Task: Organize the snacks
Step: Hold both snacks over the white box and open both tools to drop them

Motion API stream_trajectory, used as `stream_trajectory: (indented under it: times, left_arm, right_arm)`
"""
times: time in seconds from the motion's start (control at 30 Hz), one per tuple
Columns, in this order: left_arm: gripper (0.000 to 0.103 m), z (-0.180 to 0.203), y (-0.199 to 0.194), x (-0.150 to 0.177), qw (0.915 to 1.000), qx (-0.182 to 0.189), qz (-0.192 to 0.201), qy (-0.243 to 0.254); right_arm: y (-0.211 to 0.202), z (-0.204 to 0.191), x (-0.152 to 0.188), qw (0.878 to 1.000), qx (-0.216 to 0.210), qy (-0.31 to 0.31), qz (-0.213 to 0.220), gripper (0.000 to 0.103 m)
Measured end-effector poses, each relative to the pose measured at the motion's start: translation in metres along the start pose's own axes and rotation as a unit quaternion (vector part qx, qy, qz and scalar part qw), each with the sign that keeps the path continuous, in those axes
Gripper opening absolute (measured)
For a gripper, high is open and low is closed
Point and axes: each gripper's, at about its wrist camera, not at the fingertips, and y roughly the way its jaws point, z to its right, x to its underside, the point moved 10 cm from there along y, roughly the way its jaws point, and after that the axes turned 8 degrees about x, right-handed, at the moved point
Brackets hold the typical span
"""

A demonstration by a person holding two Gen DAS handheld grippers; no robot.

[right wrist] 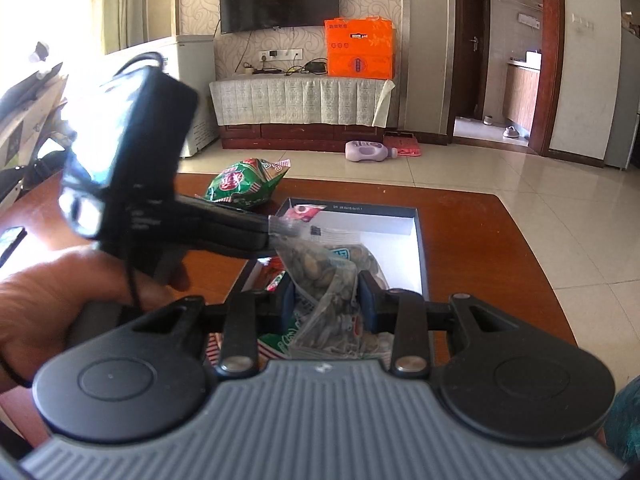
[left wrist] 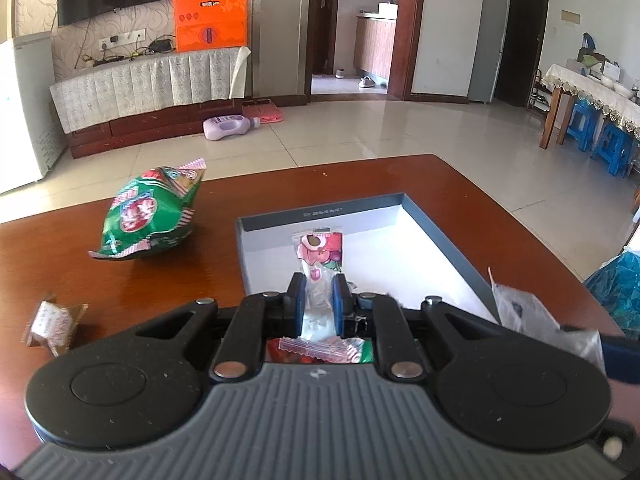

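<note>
A glossy red-brown wooden table point(left wrist: 360, 176) carries everything. Directly ahead of the left gripper point(left wrist: 317, 300) lies an open shallow box point(left wrist: 320, 212) with dark grey walls and a white floor, set squarely on the tabletop. Ahead and to the left of that gripper a puffed green bag point(left wrist: 150, 214) sits on the bare wood, well apart from the box. Nearer, off the gripper's left side, a small brown-wrapped sweet point(left wrist: 54, 322) lies alone on the table.
</note>
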Motion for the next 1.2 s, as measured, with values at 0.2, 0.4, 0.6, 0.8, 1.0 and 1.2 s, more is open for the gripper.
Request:
stream_trajectory:
  times: [0.2, 0.4, 0.6, 0.8, 1.0, 1.2]
  left_arm:
    - [0.016, 0.004, 0.02, -0.003, 0.9999, 0.01, -0.006, -0.008]
    - [0.016, 0.008, 0.039, -0.006, 0.9997, 0.016, -0.012, -0.014]
    - [0.017, 0.009, 0.05, -0.008, 0.9996, 0.016, -0.018, -0.016]
    - [0.017, 0.014, 0.051, -0.005, 0.9993, 0.022, -0.029, -0.003]
    - [0.017, 0.005, 0.034, -0.003, 0.9993, 0.017, -0.029, 0.015]
    - [0.031, -0.016, 0.02, 0.003, 0.9994, 0.005, -0.028, 0.019]
  right_arm:
    - [0.005, 0.005, 0.004, 1.0, 0.007, 0.001, -0.01, 0.036]
    - [0.01, 0.009, 0.003, 1.0, 0.011, 0.005, -0.016, 0.036]
    - [0.014, 0.006, 0.002, 1.0, 0.014, 0.006, -0.02, 0.036]
    - [0.016, 0.003, 0.002, 1.0, 0.016, 0.007, -0.022, 0.036]
    - [0.017, 0.005, 0.003, 1.0, 0.015, 0.013, -0.022, 0.036]
    - [0.019, -0.004, 0.0, 1.0, 0.011, 0.012, -0.021, 0.036]
